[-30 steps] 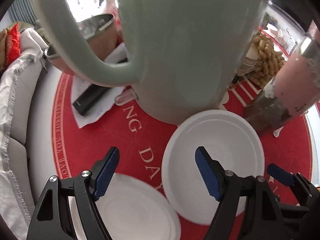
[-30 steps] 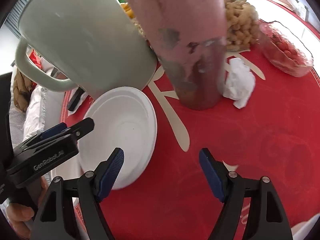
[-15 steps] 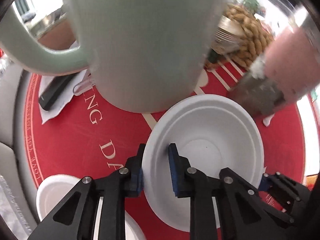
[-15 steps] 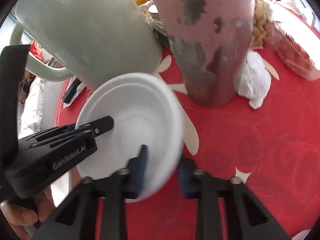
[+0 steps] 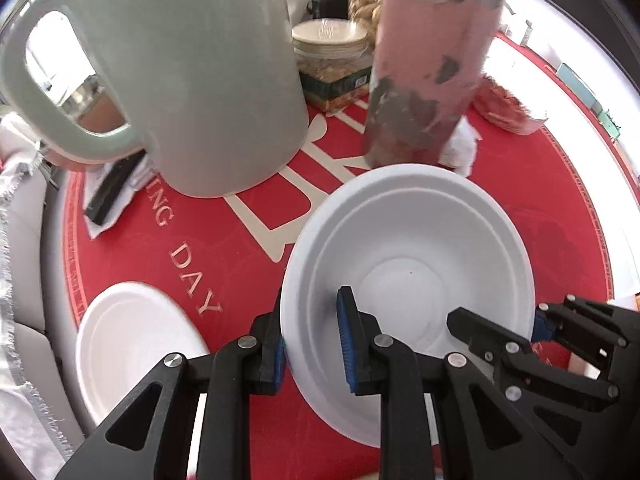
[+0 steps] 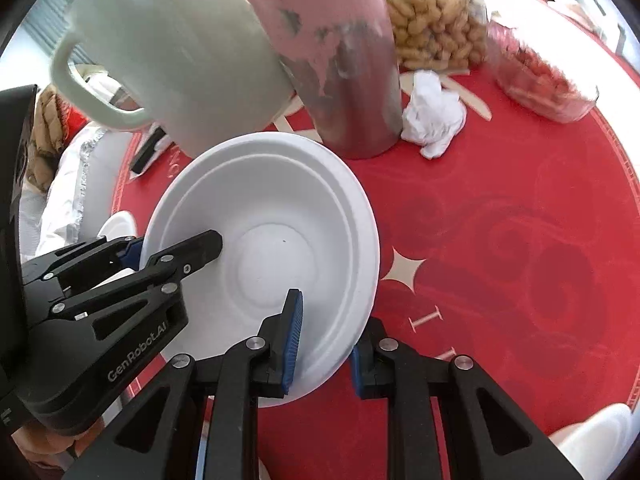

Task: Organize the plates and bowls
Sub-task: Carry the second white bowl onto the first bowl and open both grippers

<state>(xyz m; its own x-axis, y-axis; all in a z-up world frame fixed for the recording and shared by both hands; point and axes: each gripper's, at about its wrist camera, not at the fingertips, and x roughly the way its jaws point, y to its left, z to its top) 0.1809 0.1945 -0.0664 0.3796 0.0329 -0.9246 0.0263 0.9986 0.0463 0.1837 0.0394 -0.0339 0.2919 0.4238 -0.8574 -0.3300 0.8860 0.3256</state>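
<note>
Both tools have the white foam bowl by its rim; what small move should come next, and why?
Probably carry the foam bowl toward the other white bowl lying at the left on the red mat and nest it there. The left tool and the right tool each clamp opposite sides of its rim, so it appears secured.

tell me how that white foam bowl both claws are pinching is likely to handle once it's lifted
The white foam bowl looks thin-walled, so it is probably very light. The left claw and right claw pinch opposite rim edges, so the rim may flex or dent if squeezed hard. It already sits tilted, so it could swivel easily.
</note>
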